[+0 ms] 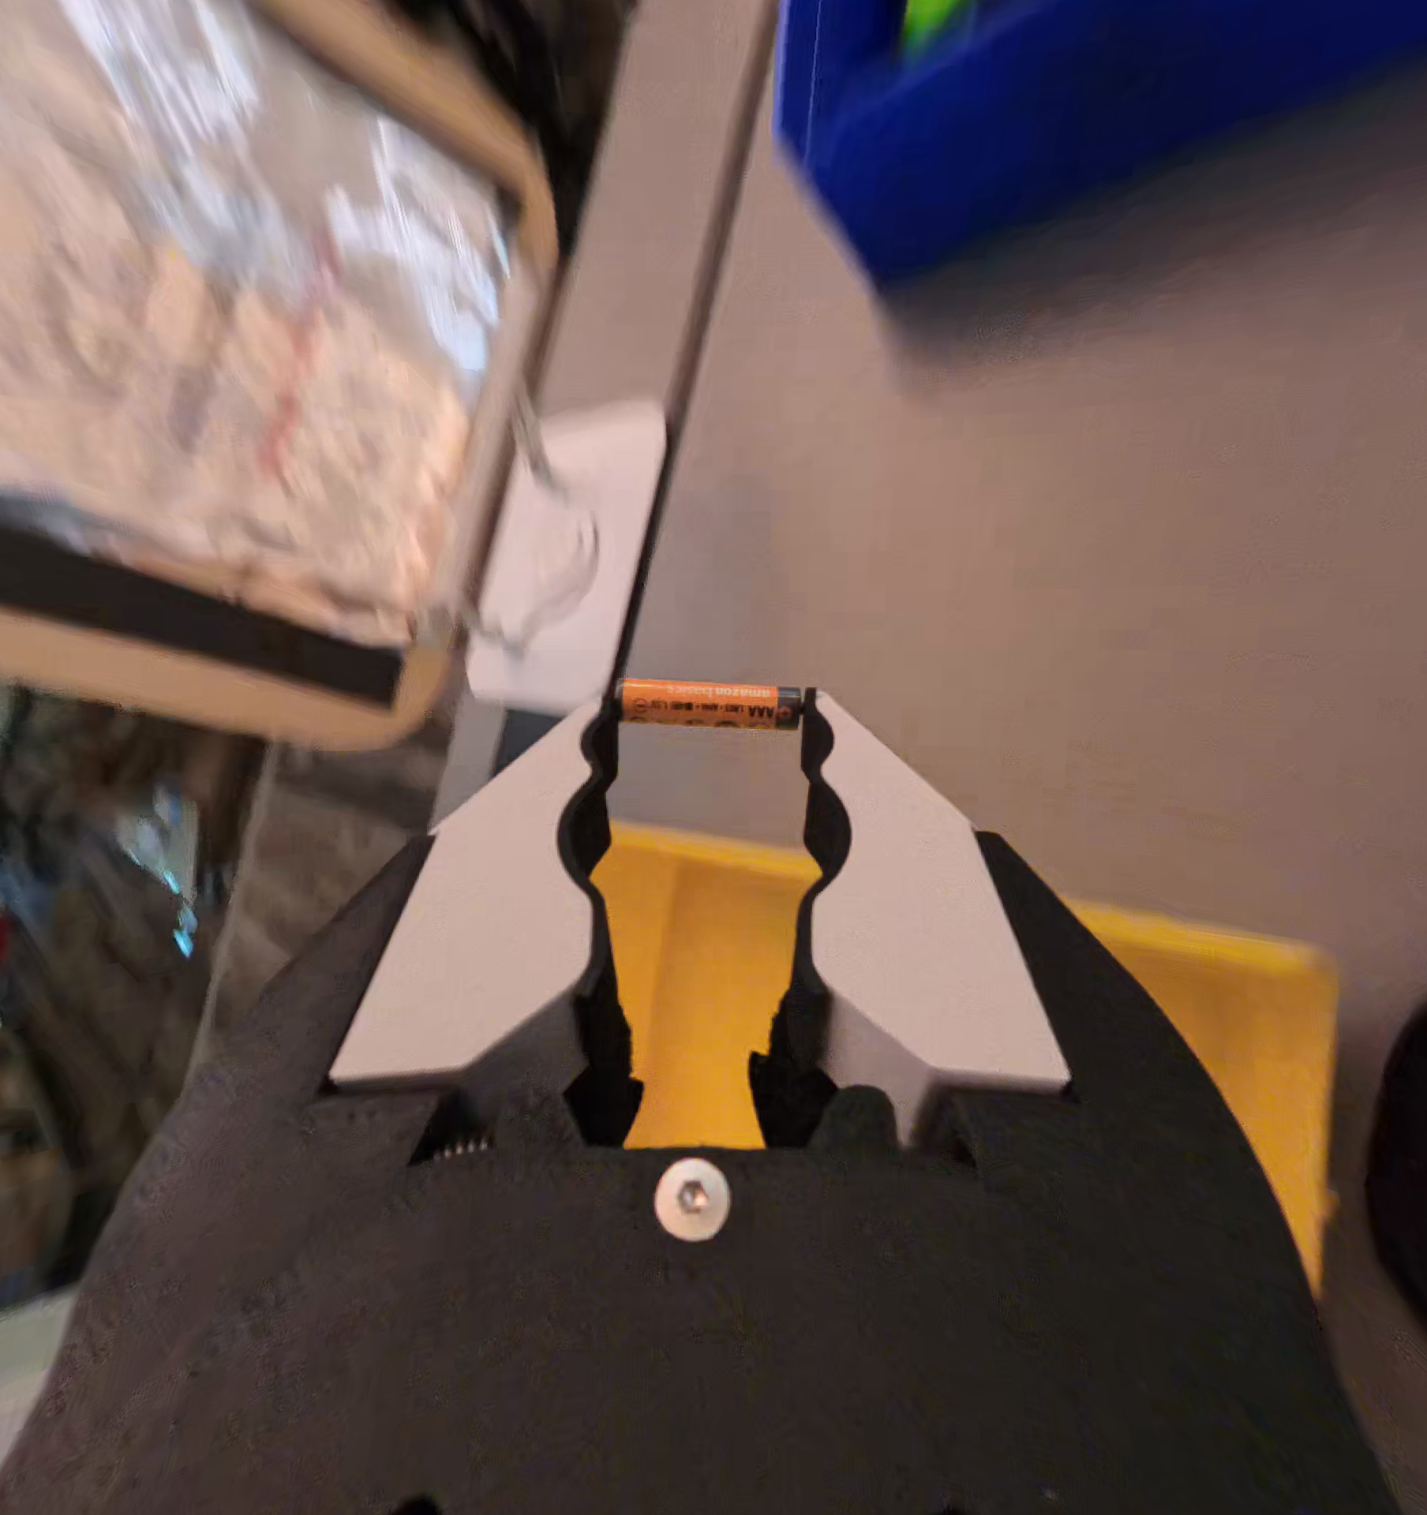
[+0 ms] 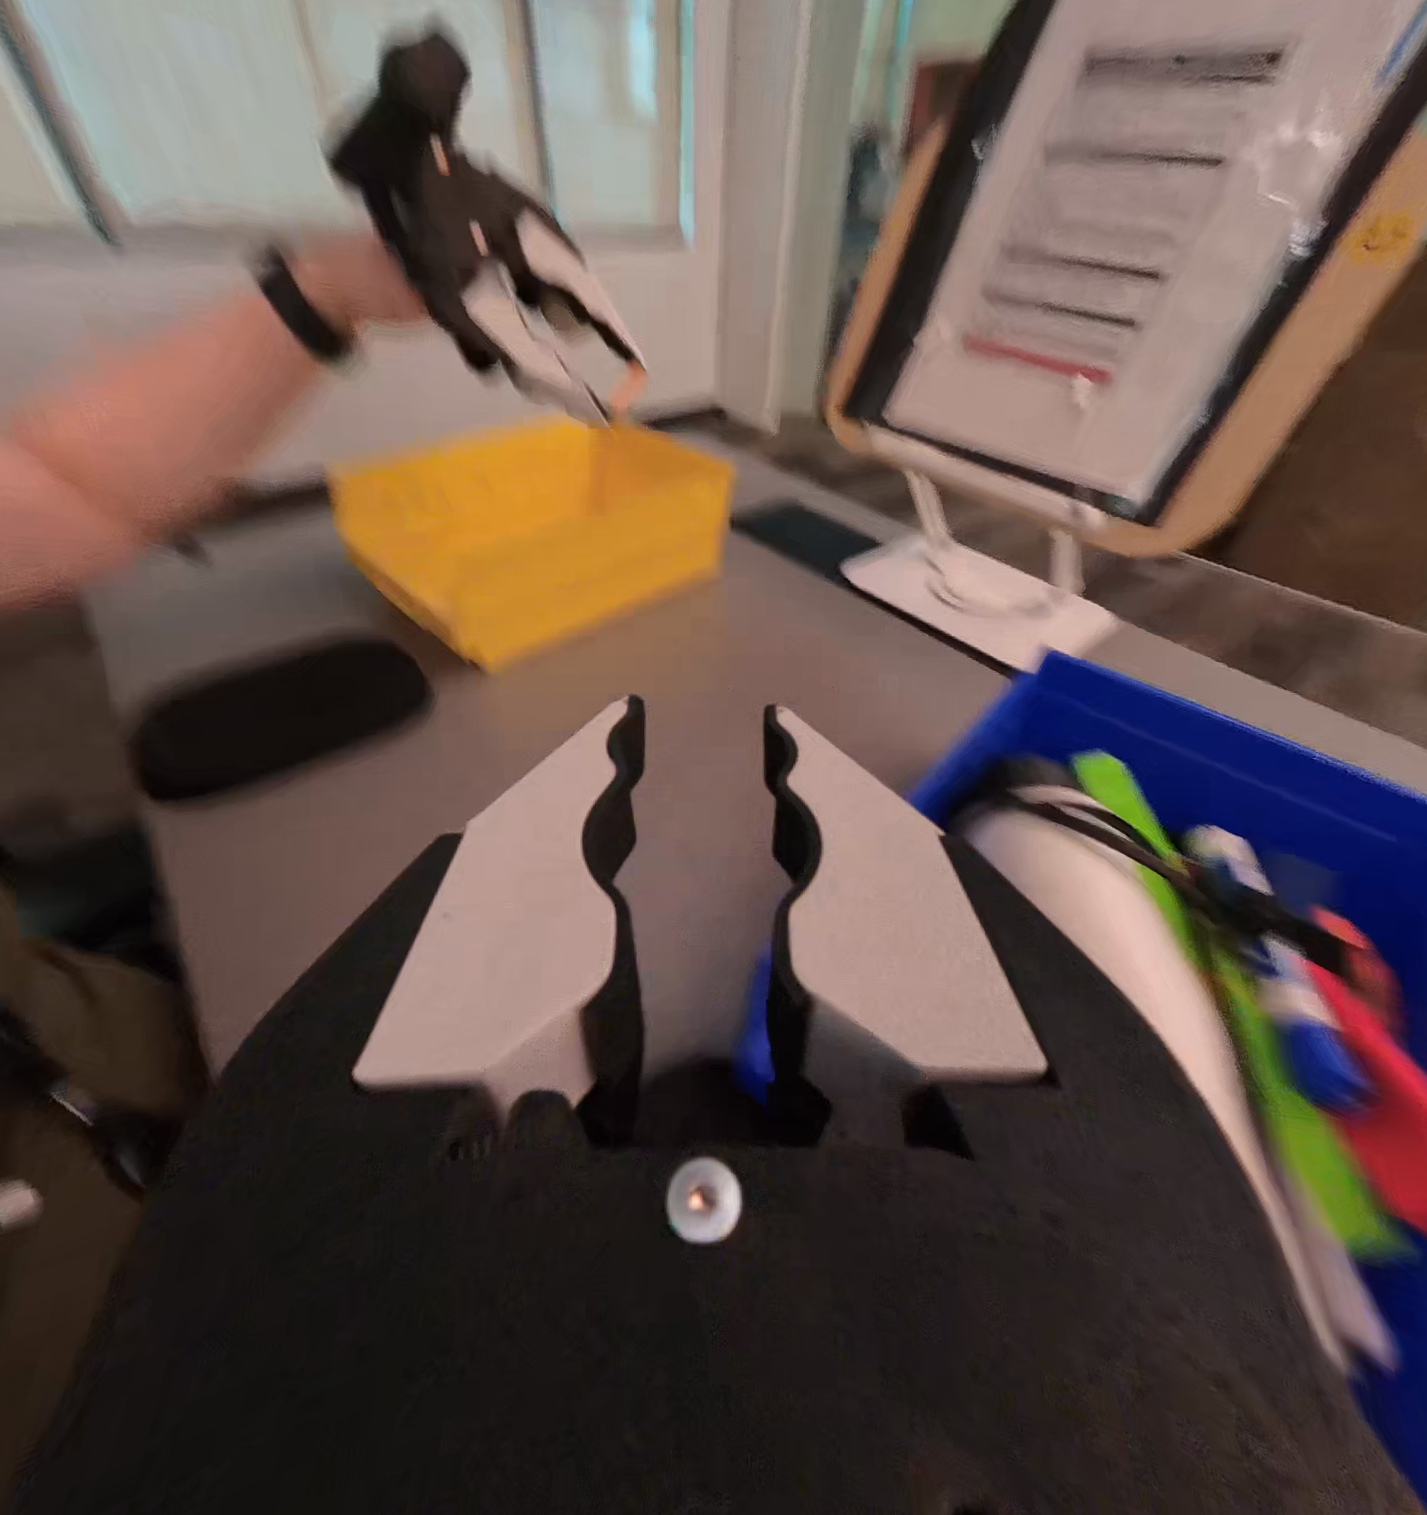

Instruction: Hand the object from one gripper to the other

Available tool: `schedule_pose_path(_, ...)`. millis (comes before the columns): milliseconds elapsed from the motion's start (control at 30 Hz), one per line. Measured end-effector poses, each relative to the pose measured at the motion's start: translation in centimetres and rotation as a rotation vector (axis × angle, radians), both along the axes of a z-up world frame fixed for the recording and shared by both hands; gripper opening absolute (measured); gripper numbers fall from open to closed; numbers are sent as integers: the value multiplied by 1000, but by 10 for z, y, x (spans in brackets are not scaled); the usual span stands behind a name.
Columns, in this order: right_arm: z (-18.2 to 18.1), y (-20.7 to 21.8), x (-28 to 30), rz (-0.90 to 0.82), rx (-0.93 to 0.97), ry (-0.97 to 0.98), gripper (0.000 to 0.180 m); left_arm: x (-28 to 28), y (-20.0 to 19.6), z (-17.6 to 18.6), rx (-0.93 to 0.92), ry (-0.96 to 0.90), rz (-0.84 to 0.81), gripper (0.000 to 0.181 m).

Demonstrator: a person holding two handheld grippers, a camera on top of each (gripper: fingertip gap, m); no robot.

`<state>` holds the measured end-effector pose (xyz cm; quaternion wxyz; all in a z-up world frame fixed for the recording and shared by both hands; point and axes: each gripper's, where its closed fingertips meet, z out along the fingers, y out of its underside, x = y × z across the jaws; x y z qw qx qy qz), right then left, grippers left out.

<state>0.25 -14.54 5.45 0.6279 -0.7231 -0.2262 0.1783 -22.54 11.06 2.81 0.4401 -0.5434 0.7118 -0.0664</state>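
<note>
Jaws of the left gripper (image 1: 710,707) pinch an orange battery (image 1: 708,703) end to end at their tips, above the yellow bin (image 1: 1219,1025) on the grey worktop (image 1: 1022,615). Right gripper (image 2: 704,712) jaws stand spread and empty beside the blue bin (image 2: 1235,762), with a framed sign (image 2: 1104,270) farther back.

Bright, even light; heavy motion blur

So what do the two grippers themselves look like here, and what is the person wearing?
Both grippers match: the left gripper and right gripper have a rough matte black body, two light grey wedge fingers with wavy black inner pads, and one silver hex screw at centre. No cables show. The right wrist view, blurred, shows a pink sleeve and a black wrist band.
</note>
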Motion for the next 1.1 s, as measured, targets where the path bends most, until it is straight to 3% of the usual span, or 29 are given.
schedule_pose_path(133, 26, 20, -53, 231, -60, 402, 36, 60, -98, 39, 146, -232, -203, 44)
schedule_pose_path(300, 33, 48, -98, 331, -125, 536, 33, 107, -182, 44, 251, -281, -363, 43)
schedule_pose_path(567, 13, 54, -112, 339, -225, 519, 33, 134, -220, 42, 263, -296, -462, 43)
schedule_pose_path(667, 7, 46, -116, 410, -264, 505, 9, 139, -222, 35, 234, -273, -481, 43)
schedule_pose_path(700, 7, 45, -114, 403, -253, 489, 9, 140, -223, 35, 224, -289, -486, 42)
schedule_pose_path(800, 2, 53, -93, 266, -141, 314, 8, 134, -224, 39, 109, -320, -487, 43)
schedule_pose_path(1000, 3, 51, -57, -25, 296, -509, 8, 124, -229, 60, -434, -435, -442, 47)
schedule_pose_path(1100, 10, 47, -56, -121, 459, -858, 9, 135, -233, 53, -582, -411, -410, 51)
